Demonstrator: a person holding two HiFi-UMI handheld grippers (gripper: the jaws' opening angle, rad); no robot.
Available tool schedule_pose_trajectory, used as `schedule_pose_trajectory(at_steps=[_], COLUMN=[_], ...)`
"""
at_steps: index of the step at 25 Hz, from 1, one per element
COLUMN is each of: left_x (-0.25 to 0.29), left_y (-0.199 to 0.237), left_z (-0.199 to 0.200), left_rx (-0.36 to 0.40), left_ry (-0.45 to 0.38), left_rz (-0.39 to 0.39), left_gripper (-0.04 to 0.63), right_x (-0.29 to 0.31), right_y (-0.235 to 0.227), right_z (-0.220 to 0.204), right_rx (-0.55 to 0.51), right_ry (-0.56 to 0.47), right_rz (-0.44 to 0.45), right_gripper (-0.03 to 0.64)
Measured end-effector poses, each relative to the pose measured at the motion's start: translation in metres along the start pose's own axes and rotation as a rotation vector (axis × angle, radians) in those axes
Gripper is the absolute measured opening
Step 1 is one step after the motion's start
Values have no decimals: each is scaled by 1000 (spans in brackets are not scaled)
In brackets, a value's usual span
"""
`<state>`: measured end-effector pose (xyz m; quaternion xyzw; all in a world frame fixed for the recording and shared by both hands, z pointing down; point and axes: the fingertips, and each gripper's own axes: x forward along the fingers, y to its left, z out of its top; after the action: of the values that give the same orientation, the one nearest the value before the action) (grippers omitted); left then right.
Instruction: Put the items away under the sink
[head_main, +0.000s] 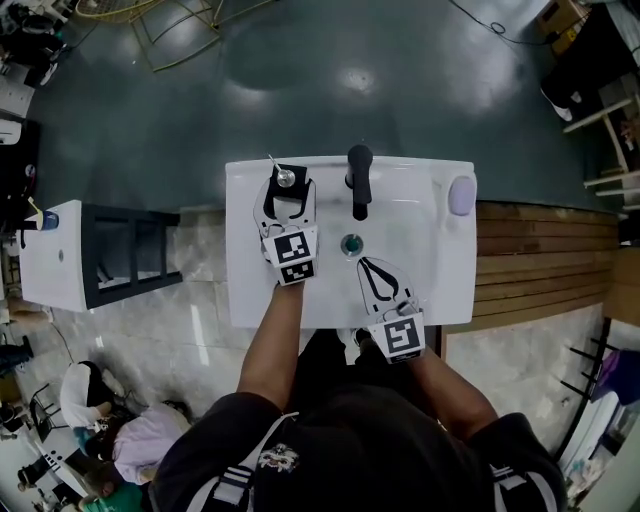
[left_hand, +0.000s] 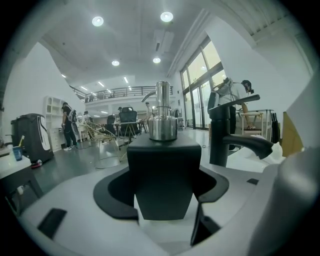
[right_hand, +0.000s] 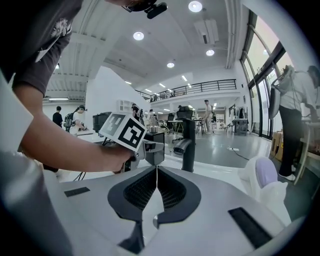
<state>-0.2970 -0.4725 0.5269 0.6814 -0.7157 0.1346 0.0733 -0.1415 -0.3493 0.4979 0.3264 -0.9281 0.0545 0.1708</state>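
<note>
A black soap dispenser (head_main: 286, 177) with a silver pump stands on the back left corner of the white sink (head_main: 250, 290). My left gripper (head_main: 290, 186) is shut on the soap dispenser (left_hand: 162, 165), one jaw against each side of its black body. My right gripper (head_main: 366, 263) hovers over the basin in front of the drain (head_main: 351, 243); its jaws meet in a thin line with nothing between them (right_hand: 156, 169). In the right gripper view the left gripper's marker cube (right_hand: 123, 131) and the dispenser (right_hand: 154, 150) show ahead at left.
A black faucet (head_main: 359, 180) rises at the sink's back centre, just right of the dispenser. A purple-and-white item (head_main: 461, 195) lies on the back right corner. A wooden counter (head_main: 545, 260) adjoins on the right. A white unit (head_main: 55, 260) stands on the left.
</note>
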Motion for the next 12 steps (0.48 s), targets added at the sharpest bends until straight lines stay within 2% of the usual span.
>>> schedule_pose_trajectory(at_steps=[8,12], left_x=[-47,-83], left_y=[-11,-23], left_z=[-7,-7], left_rx=[-36,-71], left_ry=[5,15], left_rz=[26,73], left_gripper=[311,311], right_x=[-33,-59], right_y=[-1,-3], right_z=[-15,-21], right_rx=[35,59], right_ry=[-12,-36], right_rz=[2,6], right_gripper=[26,26])
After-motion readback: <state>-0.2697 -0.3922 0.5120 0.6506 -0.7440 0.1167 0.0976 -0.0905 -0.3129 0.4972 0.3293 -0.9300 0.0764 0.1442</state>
